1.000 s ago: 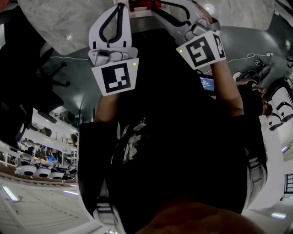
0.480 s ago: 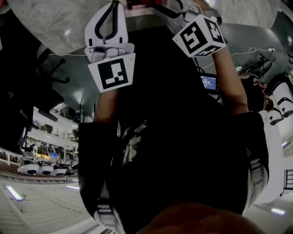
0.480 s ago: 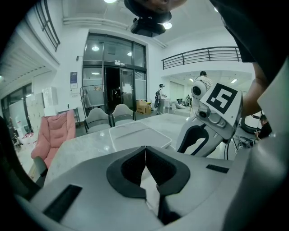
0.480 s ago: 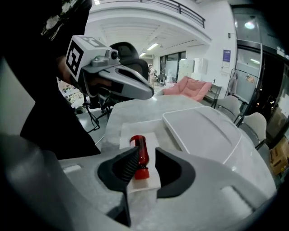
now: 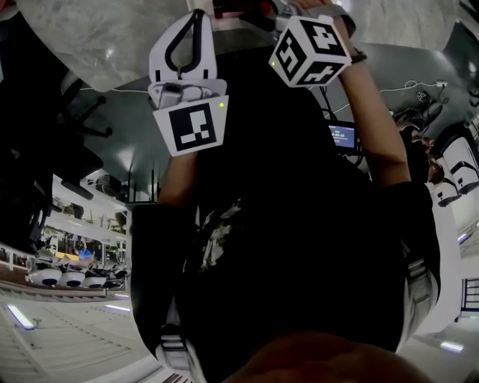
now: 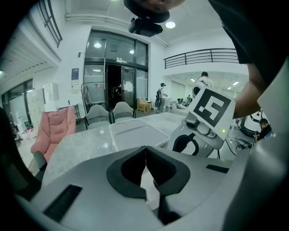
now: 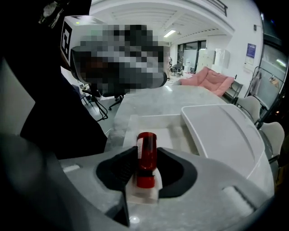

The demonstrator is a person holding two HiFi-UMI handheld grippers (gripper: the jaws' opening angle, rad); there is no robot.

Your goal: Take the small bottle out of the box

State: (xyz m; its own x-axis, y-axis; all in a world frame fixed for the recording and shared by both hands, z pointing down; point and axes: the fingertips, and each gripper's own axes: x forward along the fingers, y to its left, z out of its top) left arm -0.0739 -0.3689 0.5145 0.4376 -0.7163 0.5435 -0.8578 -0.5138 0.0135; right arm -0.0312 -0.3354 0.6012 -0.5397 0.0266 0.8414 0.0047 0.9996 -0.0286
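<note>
The small bottle (image 7: 146, 151) is red with a red cap and a white label. It lies along the jaws of my right gripper (image 7: 147, 158), whose pads still touch its sides while the jaws are opening. Just beyond and below it sits the open white box (image 7: 156, 122) on the marble table. In the head view a bit of red (image 5: 233, 9) shows at the top edge, by the right gripper's marker cube (image 5: 308, 51). My left gripper (image 6: 145, 150) is shut with nothing in it, held beside the right gripper (image 6: 205, 118).
The box's white lid (image 7: 223, 131) lies flat to the right of the box; it also shows as a white lid (image 6: 135, 131) in the left gripper view. Grey chairs (image 6: 110, 113) and a pink sofa (image 6: 56, 128) stand past the table's far edge.
In the head view the right gripper's marker cube has swung left and turned. The left gripper dipped slightly left, then came back.
</note>
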